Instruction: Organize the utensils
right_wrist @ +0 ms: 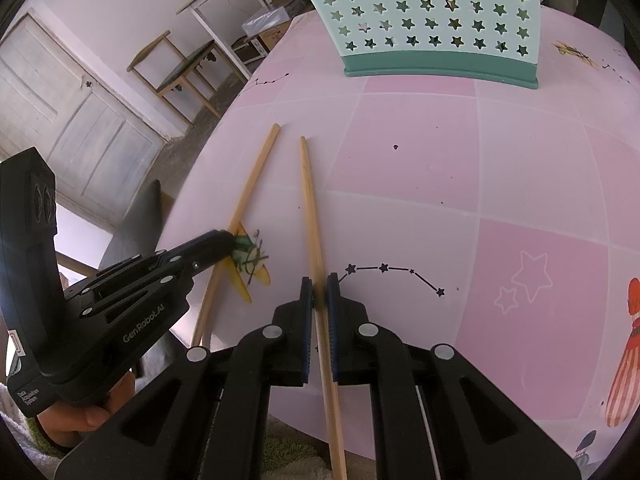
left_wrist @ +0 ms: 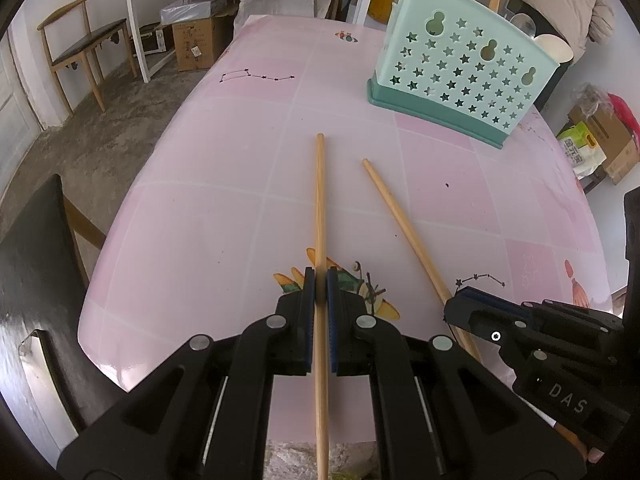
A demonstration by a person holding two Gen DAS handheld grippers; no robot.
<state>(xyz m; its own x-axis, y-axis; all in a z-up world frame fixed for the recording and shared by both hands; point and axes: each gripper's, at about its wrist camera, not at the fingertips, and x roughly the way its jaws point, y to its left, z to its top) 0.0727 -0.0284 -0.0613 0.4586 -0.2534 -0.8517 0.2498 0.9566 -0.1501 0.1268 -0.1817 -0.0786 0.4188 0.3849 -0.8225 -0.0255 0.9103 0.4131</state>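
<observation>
While both pale wooden chopsticks point toward the mint-green star-perforated plastic utensil holder [left_wrist: 460,76], each sits clamped in its own tongs. Left tongs [left_wrist: 320,280] are closed on the left chopstick [left_wrist: 320,200]; right tongs [right_wrist: 319,288] are closed on the right chopstick [right_wrist: 310,208]. Both sticks slant down to the pink checked table [left_wrist: 200,220]; whether their far tips touch it, I cannot tell. Left wrist view alone shows wooden handles and a cream spoon standing in the holder. Right wrist view alone shows a hand [right_wrist: 80,420] under the left tool and a white panelled door [right_wrist: 80,120].
</observation>
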